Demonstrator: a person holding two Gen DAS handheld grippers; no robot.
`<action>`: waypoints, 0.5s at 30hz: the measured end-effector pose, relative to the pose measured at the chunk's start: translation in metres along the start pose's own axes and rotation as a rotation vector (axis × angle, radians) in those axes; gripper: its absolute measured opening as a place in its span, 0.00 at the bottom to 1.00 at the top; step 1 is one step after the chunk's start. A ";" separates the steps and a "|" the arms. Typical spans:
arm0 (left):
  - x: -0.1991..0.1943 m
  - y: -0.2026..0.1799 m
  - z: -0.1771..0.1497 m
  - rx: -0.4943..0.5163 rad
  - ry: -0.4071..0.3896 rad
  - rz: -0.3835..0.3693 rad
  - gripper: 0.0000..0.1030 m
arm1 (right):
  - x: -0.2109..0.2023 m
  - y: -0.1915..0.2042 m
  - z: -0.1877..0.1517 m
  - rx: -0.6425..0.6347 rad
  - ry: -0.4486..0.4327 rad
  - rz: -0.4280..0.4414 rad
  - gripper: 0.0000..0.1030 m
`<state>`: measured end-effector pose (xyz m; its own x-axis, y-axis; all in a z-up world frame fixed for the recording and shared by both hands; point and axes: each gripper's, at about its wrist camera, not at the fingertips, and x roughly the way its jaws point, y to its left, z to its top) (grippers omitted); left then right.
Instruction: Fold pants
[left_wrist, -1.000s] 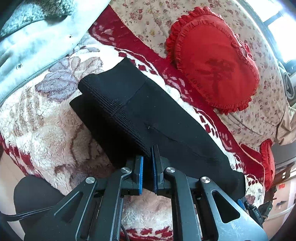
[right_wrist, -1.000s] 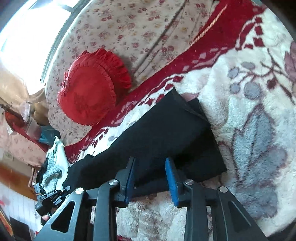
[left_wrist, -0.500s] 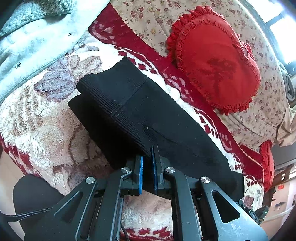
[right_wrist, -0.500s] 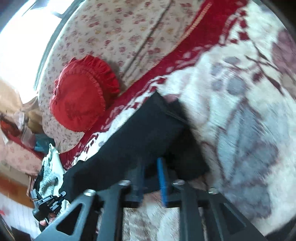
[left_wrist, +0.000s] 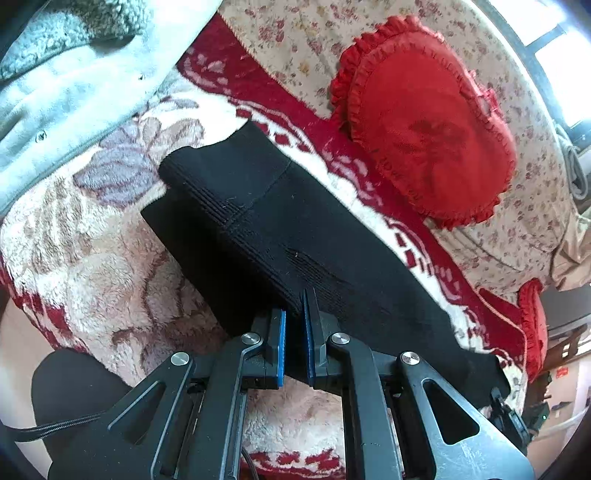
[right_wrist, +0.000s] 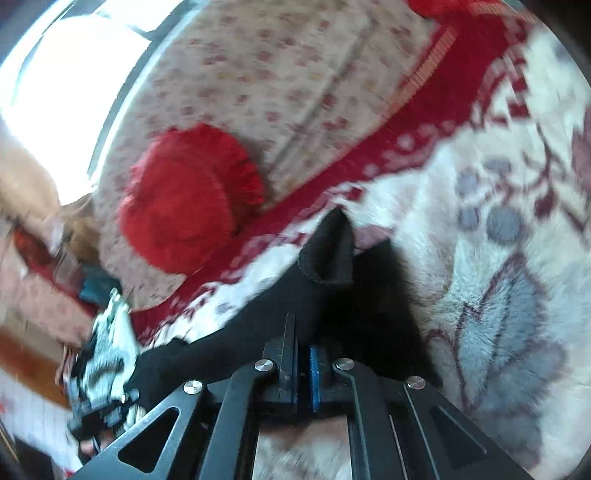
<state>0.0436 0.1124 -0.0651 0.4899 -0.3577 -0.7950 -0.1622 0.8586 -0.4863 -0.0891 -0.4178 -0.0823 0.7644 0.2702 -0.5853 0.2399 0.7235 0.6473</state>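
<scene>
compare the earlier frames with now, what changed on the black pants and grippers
The right gripper, open a second ago with the black pants edge between its pads, has just been closing and now pinches that edge, lifting a corner off the blanket. The left gripper stayed shut on the near edge of the pants; the red cushion has not moved.

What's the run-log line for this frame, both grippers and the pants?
left gripper: shut on black pants | right gripper: just closed on pants' near edge | pants: partly folded on floral blanket

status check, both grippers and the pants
Left gripper shut on black pants. Right gripper just closed on pants edge. Red cushion clear.
</scene>
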 end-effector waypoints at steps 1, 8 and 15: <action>-0.004 0.000 0.001 0.008 -0.010 -0.005 0.07 | -0.013 0.008 -0.001 -0.032 -0.008 0.009 0.04; 0.018 0.010 -0.008 0.022 0.032 0.050 0.07 | -0.018 0.002 -0.021 -0.113 0.085 -0.119 0.04; -0.003 0.014 -0.009 0.053 0.015 0.102 0.11 | -0.017 -0.011 -0.013 -0.096 0.085 -0.298 0.27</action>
<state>0.0317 0.1220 -0.0729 0.4607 -0.2727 -0.8446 -0.1648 0.9088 -0.3834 -0.1123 -0.4218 -0.0861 0.6151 0.0868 -0.7836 0.3853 0.8341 0.3948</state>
